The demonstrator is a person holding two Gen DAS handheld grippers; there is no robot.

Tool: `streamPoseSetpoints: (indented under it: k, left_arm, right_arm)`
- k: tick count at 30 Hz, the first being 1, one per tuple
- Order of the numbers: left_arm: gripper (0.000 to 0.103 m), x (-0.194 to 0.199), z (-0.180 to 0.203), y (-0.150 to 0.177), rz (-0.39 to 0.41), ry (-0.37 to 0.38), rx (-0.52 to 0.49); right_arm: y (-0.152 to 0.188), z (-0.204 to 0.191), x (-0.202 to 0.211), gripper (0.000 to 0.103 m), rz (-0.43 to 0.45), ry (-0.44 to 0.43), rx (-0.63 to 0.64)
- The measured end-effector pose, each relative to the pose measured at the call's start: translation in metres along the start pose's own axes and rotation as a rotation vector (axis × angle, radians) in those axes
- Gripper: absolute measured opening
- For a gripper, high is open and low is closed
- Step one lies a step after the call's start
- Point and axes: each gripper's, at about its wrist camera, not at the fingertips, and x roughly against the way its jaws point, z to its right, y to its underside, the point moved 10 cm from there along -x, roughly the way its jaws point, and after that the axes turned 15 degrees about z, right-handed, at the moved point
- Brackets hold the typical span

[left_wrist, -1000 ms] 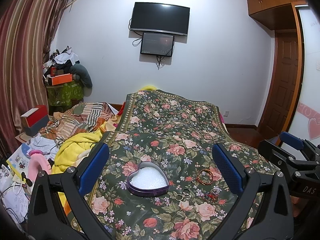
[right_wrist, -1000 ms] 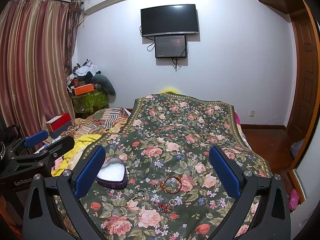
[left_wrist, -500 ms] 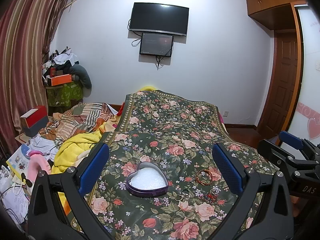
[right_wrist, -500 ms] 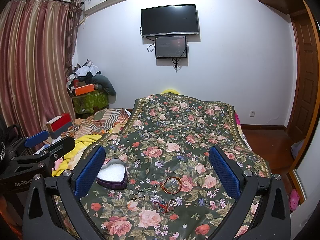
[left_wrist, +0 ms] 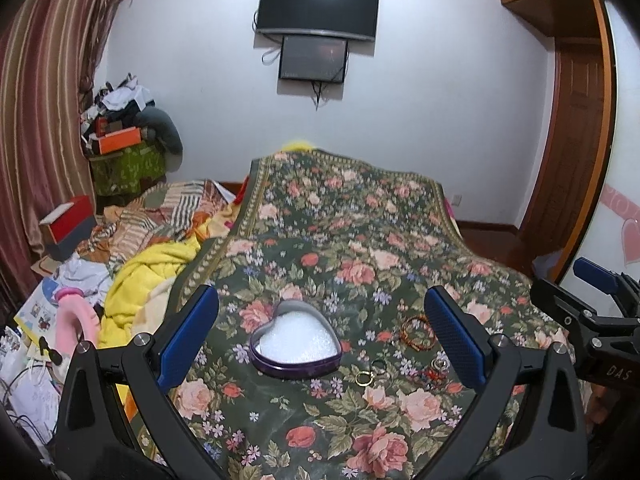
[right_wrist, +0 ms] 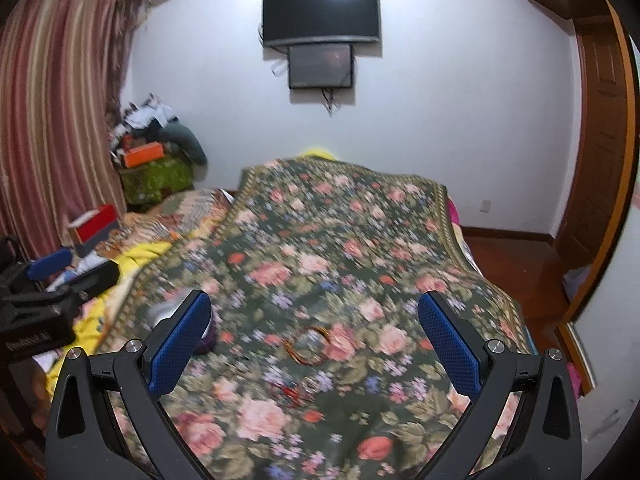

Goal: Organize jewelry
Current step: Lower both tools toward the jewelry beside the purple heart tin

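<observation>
A purple heart-shaped tin (left_wrist: 295, 344) with white foam inside sits on the floral bedspread (left_wrist: 344, 240). To its right lie a beaded orange bracelet (left_wrist: 417, 333), gold and silver rings (left_wrist: 370, 374) and a small red piece (left_wrist: 432, 374). My left gripper (left_wrist: 321, 336) hangs open above the tin with nothing between its fingers. My right gripper (right_wrist: 314, 338) is open too, over the bracelet (right_wrist: 308, 346); that view is blurred. The tin (right_wrist: 168, 312) shows partly behind the right gripper's left finger (right_wrist: 180, 344). Each gripper appears at the edge of the other's view.
A heap of yellow and striped bedding (left_wrist: 152, 248) lies left of the bedspread, with boxes and clutter (left_wrist: 64, 224) beside it by the curtain (left_wrist: 44, 92). Two screens (left_wrist: 316, 20) hang on the far wall. A wooden door (left_wrist: 576, 152) is at right.
The right gripper has swung left and forward, so the bracelet now sits between its fingers and its view is blurred. The left gripper has barely moved.
</observation>
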Motion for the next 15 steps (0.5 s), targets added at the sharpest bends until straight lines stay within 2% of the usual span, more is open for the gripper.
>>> streamPoseSetpoints:
  k: [7,15]
  left_arm:
    - [0.103,-0.024,0.001,0.033,-0.114,0.012,-0.009]
    - [0.096,-0.052,0.011,0.096,-0.309,0.068,-0.017]
  right_arm:
    - [0.048,0.026,-0.015,0.103,-0.150,0.046,0.024]
    - [0.090,0.025,-0.028,0.102,-0.276,-0.001,0.013]
